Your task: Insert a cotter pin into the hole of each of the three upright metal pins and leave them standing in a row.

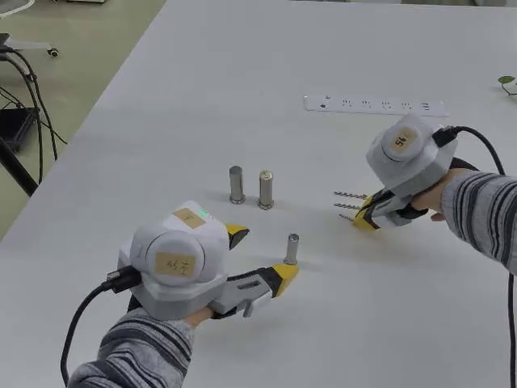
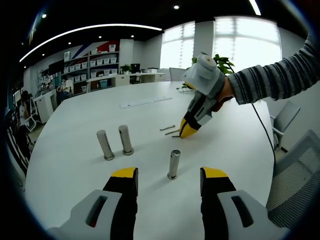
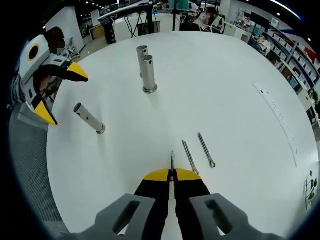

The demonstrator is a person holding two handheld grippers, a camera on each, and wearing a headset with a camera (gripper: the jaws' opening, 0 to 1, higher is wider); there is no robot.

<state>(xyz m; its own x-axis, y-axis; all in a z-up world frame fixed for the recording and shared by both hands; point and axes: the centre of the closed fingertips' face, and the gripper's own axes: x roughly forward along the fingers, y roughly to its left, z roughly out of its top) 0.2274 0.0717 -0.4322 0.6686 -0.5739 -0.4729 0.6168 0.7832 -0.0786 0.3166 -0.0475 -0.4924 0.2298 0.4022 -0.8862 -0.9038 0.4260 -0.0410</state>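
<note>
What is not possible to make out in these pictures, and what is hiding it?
- Head view: the cross holes of the three metal pins are too small to see.
- Right gripper view: the rear metal pin is partly hidden by the pin in front of it.
- Right gripper view: the held end of the cotter pin is hidden between the shut jaws of the right gripper.

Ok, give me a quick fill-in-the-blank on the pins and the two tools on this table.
____ metal pins stand upright on the table.
The right tool is ____ on one cotter pin.
The left tool stands ____ near one metal pin.
____ more cotter pins lie loose on the table.
Missing words: three, shut, open, two.
</note>
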